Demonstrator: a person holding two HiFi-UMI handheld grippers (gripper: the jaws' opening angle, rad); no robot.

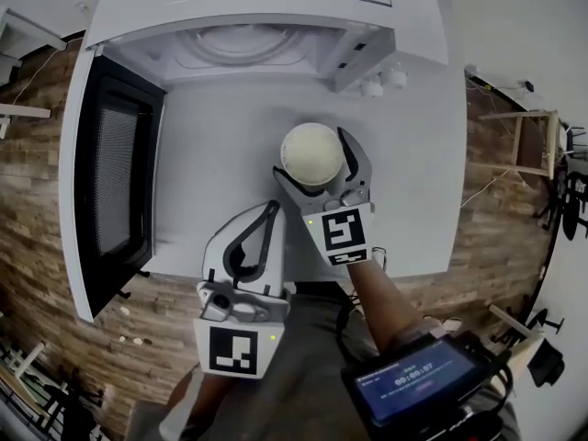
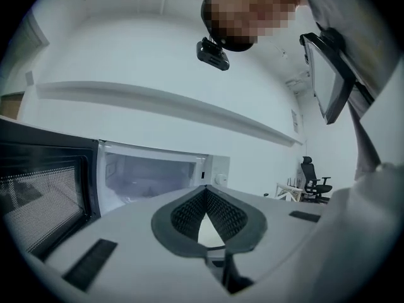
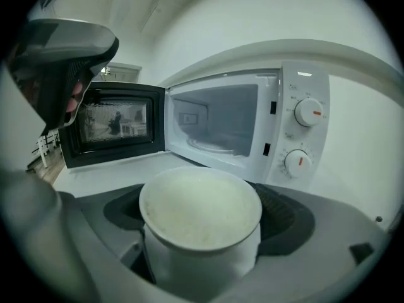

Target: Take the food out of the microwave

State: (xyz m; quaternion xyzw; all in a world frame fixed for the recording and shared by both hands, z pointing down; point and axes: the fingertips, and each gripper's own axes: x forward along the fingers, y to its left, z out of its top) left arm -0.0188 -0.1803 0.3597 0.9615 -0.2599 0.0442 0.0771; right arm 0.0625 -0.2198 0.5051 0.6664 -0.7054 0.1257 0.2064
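A white bowl of rice (image 1: 312, 152) stands on the white table (image 1: 418, 182) in front of the open microwave (image 1: 248, 26). My right gripper (image 1: 310, 157) is shut on the bowl, one jaw on each side; in the right gripper view the bowl (image 3: 199, 210) fills the space between the pads of the right gripper (image 3: 201, 227). The microwave cavity (image 3: 221, 122) behind it holds only its glass turntable. My left gripper (image 1: 274, 206) hovers at the table's front edge, left of the bowl, shut with nothing in it; its fingertips (image 2: 205, 193) meet and point toward the cavity (image 2: 151, 175).
The microwave door (image 1: 110, 182) stands swung out to the left over the table. Its control knobs (image 3: 309, 112) are on the right of the cavity. A wooden chair (image 1: 533, 145) stands on the floor to the right. A small screen (image 1: 418, 379) hangs at the person's front.
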